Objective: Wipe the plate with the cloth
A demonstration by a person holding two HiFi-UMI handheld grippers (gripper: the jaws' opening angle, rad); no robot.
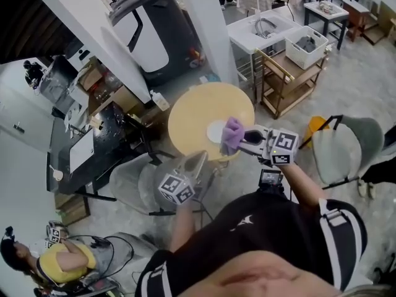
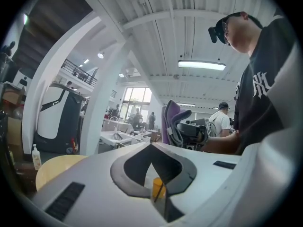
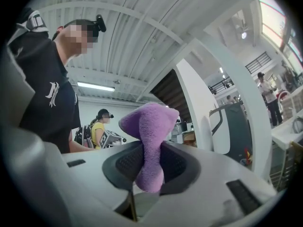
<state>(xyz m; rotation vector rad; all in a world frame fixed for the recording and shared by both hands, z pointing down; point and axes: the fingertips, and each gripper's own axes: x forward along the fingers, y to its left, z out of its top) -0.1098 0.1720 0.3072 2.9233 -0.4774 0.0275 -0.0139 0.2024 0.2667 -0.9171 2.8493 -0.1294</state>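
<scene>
A small white plate (image 1: 216, 130) lies on the round yellow table (image 1: 192, 113), near its front edge. My right gripper (image 1: 245, 136) is shut on a bunched purple cloth (image 1: 232, 135), which hangs just right of the plate and over its rim. In the right gripper view the cloth (image 3: 149, 138) is pinched between the dark pads and bulges above them. My left gripper (image 1: 197, 164) is held level at the table's front edge, shut and empty; its view shows the jaws closed together (image 2: 152, 148), with the cloth (image 2: 169, 122) and the table (image 2: 57, 167) beyond.
A grey chair (image 1: 348, 146) stands to the right and a clear-backed chair (image 1: 133, 183) to the front left of the table. Behind are a white column (image 1: 207, 30), a wooden cart with a white basket (image 1: 306, 44) and a sink (image 1: 263, 28). A black desk (image 1: 86, 150) is left.
</scene>
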